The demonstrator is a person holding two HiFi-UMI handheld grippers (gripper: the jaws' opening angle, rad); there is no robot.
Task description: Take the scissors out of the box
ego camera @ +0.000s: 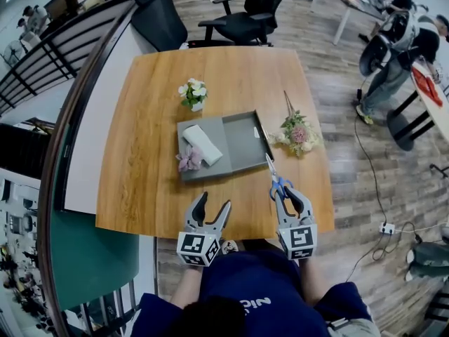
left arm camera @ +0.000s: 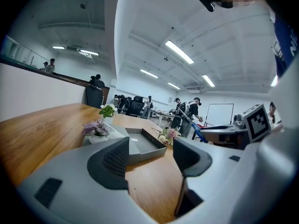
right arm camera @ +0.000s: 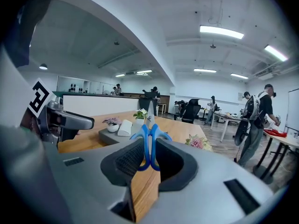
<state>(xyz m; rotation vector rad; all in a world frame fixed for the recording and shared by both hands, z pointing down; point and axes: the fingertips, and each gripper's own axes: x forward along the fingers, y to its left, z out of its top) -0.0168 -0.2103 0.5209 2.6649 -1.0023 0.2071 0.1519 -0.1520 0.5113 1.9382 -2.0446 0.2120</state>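
Blue-handled scissors [ego camera: 278,182] are clamped by their handles in my right gripper [ego camera: 288,196], above the table's near right part; the blades point at the grey box [ego camera: 242,146] and end just outside its near right corner. In the right gripper view the scissors [right arm camera: 150,139] stand upright between the pads of the shut right gripper [right arm camera: 149,155], with the box [right arm camera: 105,135] ahead to the left. My left gripper [ego camera: 208,206] hovers open over the near table edge, nothing between its fingers. In the left gripper view the left gripper [left arm camera: 150,153] frames the box [left arm camera: 149,146] further ahead.
The box's left half holds a white roll [ego camera: 202,144] and a purple flower [ego camera: 189,160]. A small pot of white flowers [ego camera: 193,94] stands behind the box, a pink bouquet [ego camera: 298,133] to its right. Office chairs [ego camera: 245,12] sit beyond the table's far edge.
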